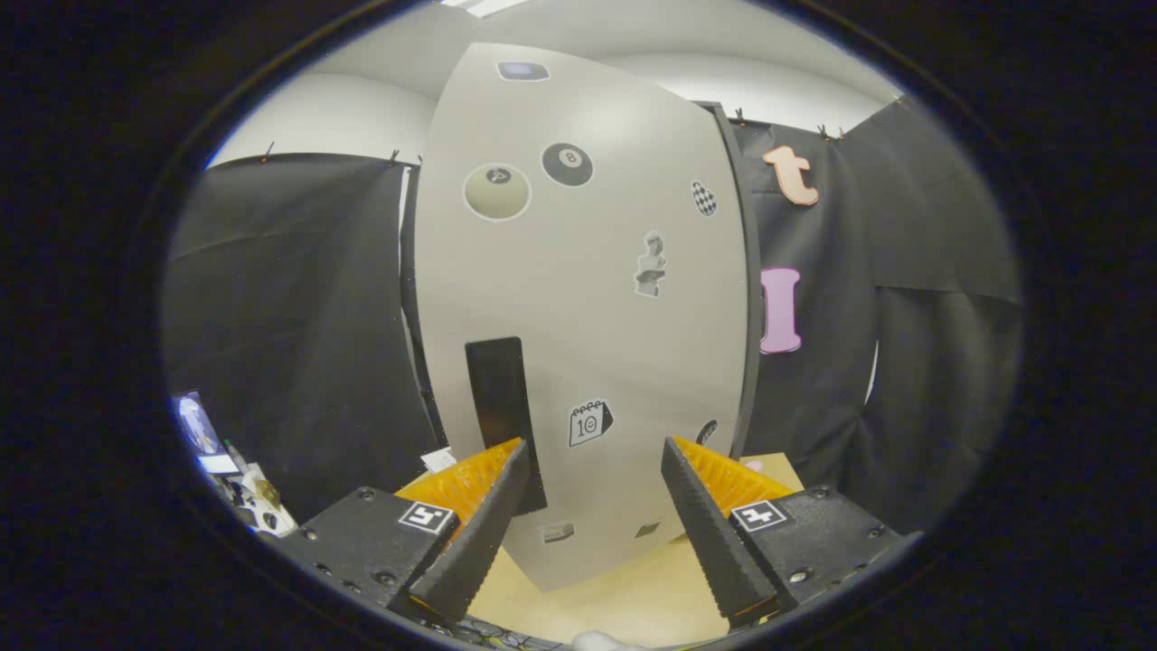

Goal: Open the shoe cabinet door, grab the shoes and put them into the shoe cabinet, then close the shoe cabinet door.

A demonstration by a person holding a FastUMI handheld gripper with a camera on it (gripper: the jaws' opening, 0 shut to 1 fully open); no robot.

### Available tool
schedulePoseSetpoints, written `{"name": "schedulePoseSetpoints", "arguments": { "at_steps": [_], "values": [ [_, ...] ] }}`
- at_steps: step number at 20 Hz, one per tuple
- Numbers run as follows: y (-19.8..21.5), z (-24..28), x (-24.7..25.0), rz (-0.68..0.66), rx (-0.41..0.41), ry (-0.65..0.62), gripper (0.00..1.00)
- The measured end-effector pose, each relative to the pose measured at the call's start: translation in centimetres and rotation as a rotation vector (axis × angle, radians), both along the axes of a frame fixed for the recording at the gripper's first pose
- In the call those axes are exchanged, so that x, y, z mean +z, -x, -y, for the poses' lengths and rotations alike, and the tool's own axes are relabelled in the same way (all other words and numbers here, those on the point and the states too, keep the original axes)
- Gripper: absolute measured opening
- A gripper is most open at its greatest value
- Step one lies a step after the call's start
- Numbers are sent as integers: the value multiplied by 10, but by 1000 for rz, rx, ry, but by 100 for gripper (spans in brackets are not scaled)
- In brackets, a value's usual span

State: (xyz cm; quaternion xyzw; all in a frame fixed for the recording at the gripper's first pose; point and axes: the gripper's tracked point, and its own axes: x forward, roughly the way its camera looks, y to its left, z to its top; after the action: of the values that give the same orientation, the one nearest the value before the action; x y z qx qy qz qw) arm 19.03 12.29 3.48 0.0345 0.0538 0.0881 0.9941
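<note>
**A:** Where is the cabinet lying from your gripper?

**B:** You are facing the shoe cabinet door head-on; it is standing just ahead of your fingers and rising tall beyond them. The fingers are spread wide with nothing between them.

**A:** And the handle?

**B:** The dark handle is running upright, long axis vertical, near the door's left edge. Its lower end is sitting just behind the tip of your left finger, so the left finger is the nearer one. The right finger is pointing at bare panel, beside a calendar sticker.

**A:** Is the door shut?

**B:** It is looking flat and closed against the dark frame. That fits a door waiting to be opened, or one closed again with shoes inside; you are seeing no shoes here to settle it.

**A:** What about the surface and the room?

**B:** The cabinet is standing on a pale wooden surface, with black cloth walls hanging on both sides. Some clutter is lying off to your left.
</note>
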Motion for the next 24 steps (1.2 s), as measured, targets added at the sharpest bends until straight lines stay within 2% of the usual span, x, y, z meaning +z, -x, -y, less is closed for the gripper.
{"name": "schedulePoseSetpoints", "arguments": {
  "at_steps": [4,9,12,17,24],
  "values": [
    [2,-14,-5,-3,-3,24,97],
    [15,2,-2,-3,-68,17,98],
    [29,5,8,13,-81,-5,98],
    [76,28,22,57,-155,21,98],
    [131,53,7,61,-252,-8,98]
  ]
}}
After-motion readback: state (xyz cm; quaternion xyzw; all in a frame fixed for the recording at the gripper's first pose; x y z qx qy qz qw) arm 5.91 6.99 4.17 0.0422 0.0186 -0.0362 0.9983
